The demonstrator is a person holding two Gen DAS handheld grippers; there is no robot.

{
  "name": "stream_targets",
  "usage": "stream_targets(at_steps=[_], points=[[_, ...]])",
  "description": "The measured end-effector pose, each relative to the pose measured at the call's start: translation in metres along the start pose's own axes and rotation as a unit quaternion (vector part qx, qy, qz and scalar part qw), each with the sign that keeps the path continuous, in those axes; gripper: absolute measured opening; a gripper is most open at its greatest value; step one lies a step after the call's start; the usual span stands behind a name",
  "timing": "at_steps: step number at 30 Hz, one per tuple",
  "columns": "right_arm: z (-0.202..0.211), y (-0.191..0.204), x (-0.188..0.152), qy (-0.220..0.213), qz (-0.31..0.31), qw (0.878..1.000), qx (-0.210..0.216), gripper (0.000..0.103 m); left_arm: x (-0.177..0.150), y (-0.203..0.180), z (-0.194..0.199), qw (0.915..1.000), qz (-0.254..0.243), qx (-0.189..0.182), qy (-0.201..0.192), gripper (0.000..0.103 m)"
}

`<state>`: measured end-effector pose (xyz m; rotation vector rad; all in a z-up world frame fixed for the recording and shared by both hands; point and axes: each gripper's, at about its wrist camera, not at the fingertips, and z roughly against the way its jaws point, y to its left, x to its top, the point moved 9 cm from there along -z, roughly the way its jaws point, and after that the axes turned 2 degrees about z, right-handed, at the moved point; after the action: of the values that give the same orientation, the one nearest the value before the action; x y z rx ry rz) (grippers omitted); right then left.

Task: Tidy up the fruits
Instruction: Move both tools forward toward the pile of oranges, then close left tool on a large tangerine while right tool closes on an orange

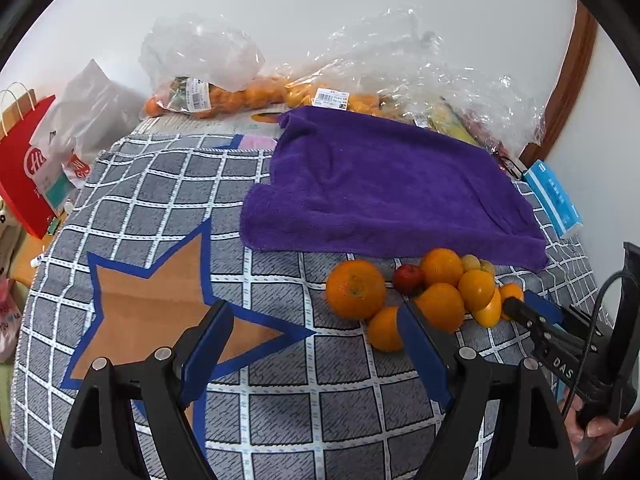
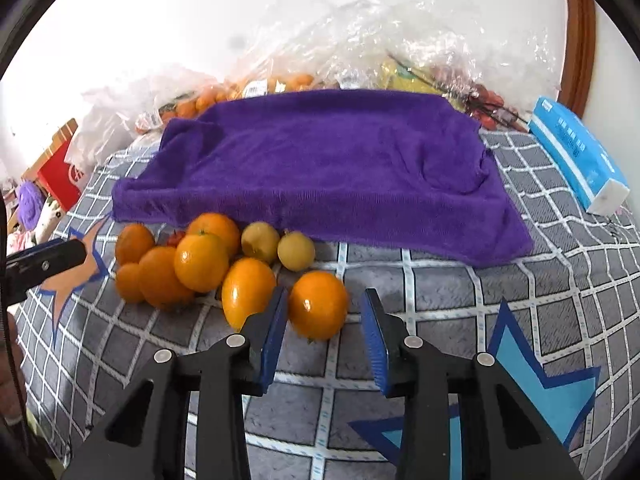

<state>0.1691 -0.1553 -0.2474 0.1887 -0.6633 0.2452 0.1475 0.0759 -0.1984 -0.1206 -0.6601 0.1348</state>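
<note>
**Both grippers hover empty beside the fruit pile**

Both pairs of tongs stand apart with nothing clamped. Our right gripper [image 2: 324, 322] has its jaws part-way open around the nearest orange [image 2: 318, 310], which sits between the blue pads [image 2: 274, 332] without our seeing either one press on it; we judge this to be the fruit lined up for picking. Our left gripper [image 1: 314, 344] is spread wide over bare cloth, one finger overlapping a small orange [image 1: 384, 330] at the pile's near side.

The fruit pile [image 2: 200, 260] lies on the checked cloth [image 2: 440, 288], tight against the front edge of the purple towel [image 2: 320, 168]. It holds oranges of several sizes, two yellow-green fruits [image 2: 260, 242] and one small red fruit [image 1: 408, 278]. The towel is spread flat and bare, likely the sorting ground.

Along the cloth's far edge lie clear plastic bags [image 1: 200, 56] with more oranges. A blue tissue pack [image 2: 576, 152] sits at the right edge, a red paper bag [image 1: 24, 168] off the left edge.
</note>
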Motion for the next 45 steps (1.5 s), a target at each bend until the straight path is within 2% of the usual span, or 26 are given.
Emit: stream_targets(at_steps=[4, 6, 11, 12, 16, 20, 23, 25, 26, 29, 31, 38, 45], points=[[-0.004, -0.007, -0.005, 0.001, 0.006, 1.0, -0.029, 0.036, 0.003, -0.007, -0.011, 0.9998, 0.007, -0.019, 0.007, 0.08], [-0.007, -0.013, -0.005, -0.001, -0.005, 1.0, -0.027, 0.031, 0.004, -0.01, -0.019, 0.9996, 0.01, -0.024, 0.014, 0.079], [-0.009, -0.02, -0.002, -0.018, -0.013, 0.999, -0.03, 0.031, 0.004, -0.014, -0.041, 0.9992, 0.0, -0.015, 0.037, 0.071], [-0.01, -0.019, -0.002, -0.018, -0.012, 0.999, -0.028, 0.031, 0.003, -0.015, -0.046, 0.9989, -0.002, -0.014, 0.045, 0.066], [-0.013, -0.019, -0.002, -0.016, -0.016, 1.0, -0.02, 0.031, 0.003, -0.015, -0.056, 0.9983, 0.012, -0.03, 0.049, 0.061], [-0.013, -0.019, -0.001, -0.016, -0.016, 1.0, -0.02, 0.031, 0.004, -0.014, -0.058, 0.9988, 0.009, -0.035, 0.032, 0.041], [-0.013, -0.02, -0.002, -0.016, -0.016, 1.0, -0.018, 0.032, 0.004, -0.014, -0.057, 0.9977, 0.018, -0.062, 0.023, 0.041], [-0.014, -0.017, -0.001, -0.015, -0.012, 1.0, -0.008, 0.042, 0.003, -0.012, -0.056, 0.9967, 0.029, -0.074, 0.018, 0.041], [-0.014, -0.016, -0.001, -0.014, -0.008, 1.0, -0.011, 0.042, 0.004, -0.011, -0.056, 0.9964, 0.031, -0.077, 0.018, 0.041], [-0.015, -0.015, -0.001, -0.013, -0.001, 1.0, -0.022, 0.041, 0.003, -0.011, -0.054, 0.9959, 0.035, -0.082, 0.016, 0.041], [-0.015, -0.017, -0.001, -0.014, -0.006, 1.0, -0.026, 0.033, 0.003, -0.011, -0.054, 0.9956, 0.038, -0.085, 0.014, 0.041], [-0.013, -0.02, -0.001, -0.021, -0.014, 1.0, -0.016, 0.032, 0.006, -0.009, -0.055, 0.9949, 0.045, -0.09, 0.011, 0.041], [0.005, -0.019, 0.004, -0.057, -0.012, 0.998, -0.015, 0.032, 0.01, -0.006, -0.046, 0.9952, 0.045, -0.086, 0.002, 0.041]])
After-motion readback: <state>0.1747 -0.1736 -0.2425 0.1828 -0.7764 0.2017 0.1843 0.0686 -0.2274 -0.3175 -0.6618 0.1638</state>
